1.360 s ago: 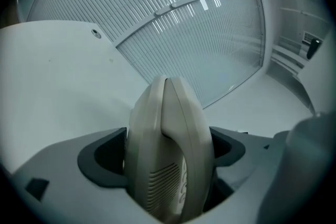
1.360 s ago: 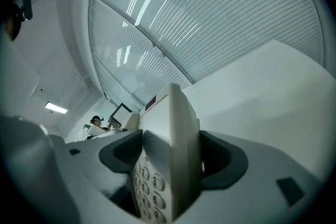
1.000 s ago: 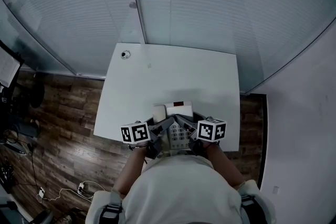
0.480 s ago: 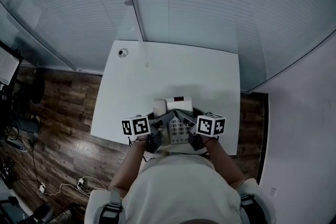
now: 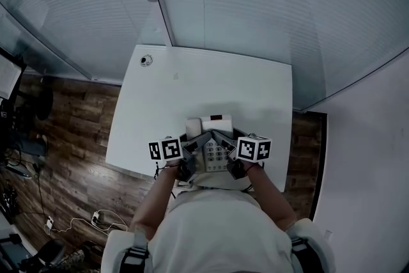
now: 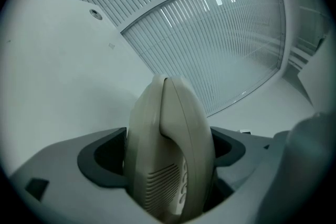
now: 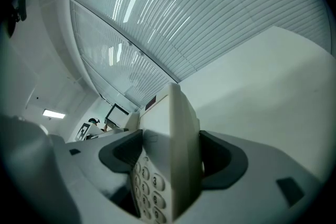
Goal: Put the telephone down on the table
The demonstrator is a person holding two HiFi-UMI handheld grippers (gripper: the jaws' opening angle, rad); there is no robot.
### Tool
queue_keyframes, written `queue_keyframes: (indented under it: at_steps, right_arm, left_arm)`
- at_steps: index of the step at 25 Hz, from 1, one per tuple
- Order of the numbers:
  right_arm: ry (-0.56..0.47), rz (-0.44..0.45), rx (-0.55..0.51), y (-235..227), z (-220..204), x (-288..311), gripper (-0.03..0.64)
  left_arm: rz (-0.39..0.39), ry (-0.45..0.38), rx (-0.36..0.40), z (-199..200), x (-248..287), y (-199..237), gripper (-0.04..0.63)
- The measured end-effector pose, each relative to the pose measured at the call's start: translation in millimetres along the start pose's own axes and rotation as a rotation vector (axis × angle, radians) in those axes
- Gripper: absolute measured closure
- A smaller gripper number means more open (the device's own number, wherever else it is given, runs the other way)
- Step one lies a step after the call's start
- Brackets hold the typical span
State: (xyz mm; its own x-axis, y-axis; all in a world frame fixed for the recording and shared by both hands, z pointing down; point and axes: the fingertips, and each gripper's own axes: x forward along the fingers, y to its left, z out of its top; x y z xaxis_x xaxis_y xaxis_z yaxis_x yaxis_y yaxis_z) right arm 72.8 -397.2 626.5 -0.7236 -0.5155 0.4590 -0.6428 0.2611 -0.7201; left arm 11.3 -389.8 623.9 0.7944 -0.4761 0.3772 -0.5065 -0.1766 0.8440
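My left gripper (image 5: 192, 149) clamps the telephone (image 5: 214, 128) on its handset side, my right gripper (image 5: 227, 147) on its keypad side; it stays at the worktop's (image 5: 192, 83) 6 o'clock edge, as a second ago.

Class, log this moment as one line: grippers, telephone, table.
left gripper: shut on telephone, handset side | right gripper: shut on telephone, keypad side | telephone: at table near edge, contact unclear
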Motion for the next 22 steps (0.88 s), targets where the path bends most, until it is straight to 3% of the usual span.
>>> queue_keyframes:
  at_steps: [11, 22]
  right_arm:
    - [0.039, -0.017, 0.04, -31, -5, 14, 0.278]
    - [0.03, -0.029, 0.07, -39, -10, 16, 0.278]
  left_arm:
    - [0.022, 0.016, -0.036, -4, 23, 23, 0.163]
    - [0.034, 0.032, -0.022, -6, 30, 29, 0.163]
